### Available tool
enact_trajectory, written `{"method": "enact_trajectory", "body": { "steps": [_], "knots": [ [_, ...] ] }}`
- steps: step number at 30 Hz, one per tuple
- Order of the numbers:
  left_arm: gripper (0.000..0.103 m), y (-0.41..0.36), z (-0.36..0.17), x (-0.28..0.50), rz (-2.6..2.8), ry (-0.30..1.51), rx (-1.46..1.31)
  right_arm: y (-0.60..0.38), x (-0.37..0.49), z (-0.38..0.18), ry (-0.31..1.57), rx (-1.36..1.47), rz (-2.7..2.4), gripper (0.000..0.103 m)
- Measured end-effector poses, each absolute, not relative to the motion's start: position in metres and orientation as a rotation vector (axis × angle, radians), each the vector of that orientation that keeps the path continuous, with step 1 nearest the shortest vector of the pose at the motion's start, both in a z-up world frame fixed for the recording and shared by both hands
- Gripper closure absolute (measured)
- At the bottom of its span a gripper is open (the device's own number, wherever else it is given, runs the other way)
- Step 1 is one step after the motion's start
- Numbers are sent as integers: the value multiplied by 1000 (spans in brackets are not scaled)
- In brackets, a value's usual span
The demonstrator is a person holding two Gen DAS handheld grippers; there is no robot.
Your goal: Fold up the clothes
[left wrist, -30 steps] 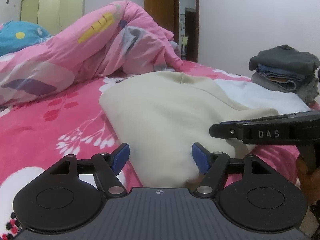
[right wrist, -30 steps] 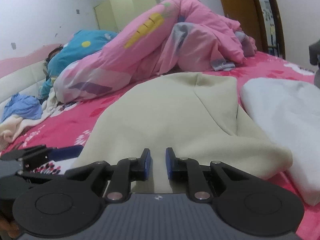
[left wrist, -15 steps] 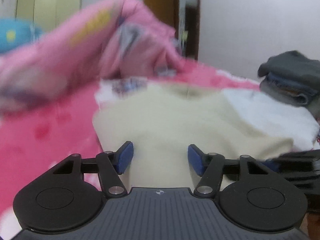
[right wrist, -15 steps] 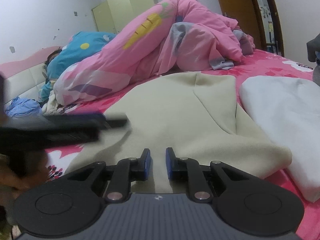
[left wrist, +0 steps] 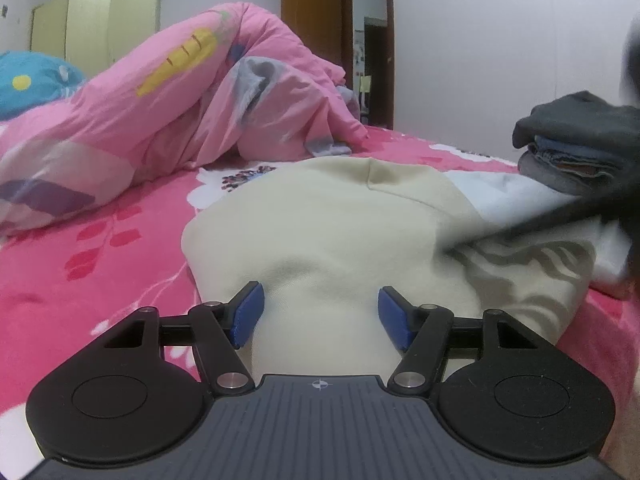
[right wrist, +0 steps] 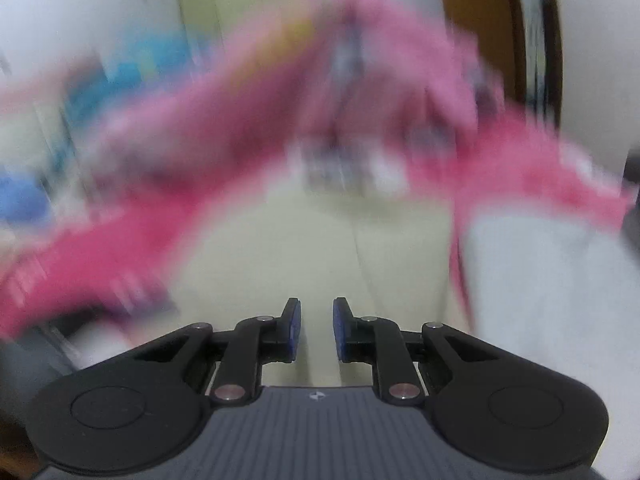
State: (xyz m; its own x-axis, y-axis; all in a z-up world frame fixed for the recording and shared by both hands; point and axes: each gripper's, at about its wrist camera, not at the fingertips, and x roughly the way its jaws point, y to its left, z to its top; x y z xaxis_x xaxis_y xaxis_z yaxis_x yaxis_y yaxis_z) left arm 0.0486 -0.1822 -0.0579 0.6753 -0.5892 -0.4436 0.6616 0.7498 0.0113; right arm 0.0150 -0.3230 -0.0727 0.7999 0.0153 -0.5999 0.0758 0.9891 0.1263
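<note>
**Cream garment on a pink bed, two claws over its near edge**

A bedroom with white walls, a brown wooden door (left wrist: 310,36) and a pale yellow-green wardrobe (left wrist: 96,28) at the back. The bed (left wrist: 100,248) wears a bright pink sheet printed with white and red leaves. One pink duvet (left wrist: 180,108) with a carrot print is bunched up along the far side, with one blue pillow (left wrist: 28,80) behind it at the left edge.

One cream garment (left wrist: 320,216) lies spread on the sheet in the middle, its near edge reaching under the left claw (left wrist: 320,316). That claw stands wide, the two blue pads (left wrist: 248,314) well apart, with cream cloth showing between them; nothing is gripped. Just beside the cream garment, to its right, lies one white garment (left wrist: 516,196), touching or overlapping it. Beyond that sits one stack of folded clothes (left wrist: 576,148), dark grey on top, blue denim under it. A dark blurred shape crosses the right edge of the left wrist view; what it is cannot be told.

The right wrist view is heavily blurred. The right claw (right wrist: 316,330) is narrow, a small gap between the pads, holding nothing, above the cream garment (right wrist: 320,248), with the white garment (right wrist: 540,280) to its right.
</note>
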Motion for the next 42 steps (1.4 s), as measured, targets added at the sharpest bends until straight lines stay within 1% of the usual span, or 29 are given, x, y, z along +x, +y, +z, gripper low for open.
{"method": "enact_trajectory", "body": {
  "steps": [2,5,7,10,12,14,15,19,22,24,26,27,29,30,35,38,42],
  "knots": [
    [38,-180,-59,47,-716,422,176,-324,13,-72,641,157,-32,83],
    [38,-177,-59,49,-724,428,161,-318,26,-51,715,128,-45,82],
    [38,-176,-59,50,-727,427,156,-311,32,-29,673,62,-34,82],
    [38,-176,-60,49,-725,423,151,-310,43,-6,582,47,-40,82],
    [38,-176,-60,50,-729,423,151,-317,60,-12,577,46,-43,82],
    [38,-174,-58,51,-739,426,142,-327,87,-49,694,17,-54,79],
    [38,-172,-57,52,-747,429,129,-330,91,-57,711,20,-53,79],
    [38,-156,-39,63,-760,450,21,-337,89,-63,675,72,-40,78],
    [38,-153,-20,87,-758,449,-40,-343,88,-68,647,111,-30,77],
    [37,-165,-15,109,-757,476,-21,-347,87,-71,628,137,-24,77],
    [38,-181,-22,136,-721,545,29,-351,86,-74,610,163,-17,77],
    [36,-189,-29,150,-701,586,48,-353,86,-75,600,176,-14,77],
    [22,-196,-44,167,-672,627,66,-357,85,-78,581,201,-7,77],
    [21,-194,-47,170,-674,635,43,-358,84,-79,577,209,-5,77],
    [20,-190,-50,167,-666,647,25,-361,82,-81,564,234,4,77],
    [20,-190,-40,163,-634,665,28,-362,80,-81,556,246,7,77],
    [23,-189,-27,158,-590,690,31,-359,78,-80,549,232,0,77]
  ]
}}
